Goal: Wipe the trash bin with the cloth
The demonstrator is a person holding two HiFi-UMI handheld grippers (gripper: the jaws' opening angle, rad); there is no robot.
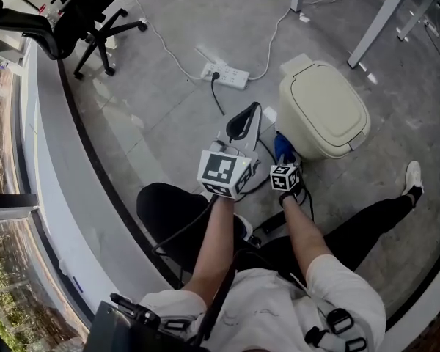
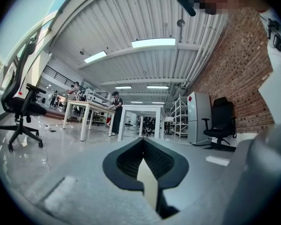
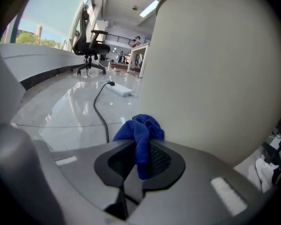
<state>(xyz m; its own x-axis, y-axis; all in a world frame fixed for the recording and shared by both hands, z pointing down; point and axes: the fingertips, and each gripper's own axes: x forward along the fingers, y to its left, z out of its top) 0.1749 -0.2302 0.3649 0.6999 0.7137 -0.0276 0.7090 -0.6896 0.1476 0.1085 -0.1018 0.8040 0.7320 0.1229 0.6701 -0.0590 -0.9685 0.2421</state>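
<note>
"Head view: how far along is the wiping?"
"Barely begun, I judge. The right gripper (image 3: 141, 159) is clamped on a bunched blue cloth (image 3: 139, 131), held low at the side wall of the cream trash bin (image 3: 215, 74). I cannot tell whether the cloth touches it. No wiped patch shows, so the lid and sides seem left to do."
"And the left gripper?"
"The left gripper (image 2: 143, 159) has its jaws together on nothing, just beside the bin."
"Anything in the way?"
"A black cable (image 1: 215, 97) and white power strip (image 1: 225, 74) lie near the bin. A table leg (image 1: 374, 24) stands behind it, and an office chair (image 1: 88, 17) is well apart."
</note>
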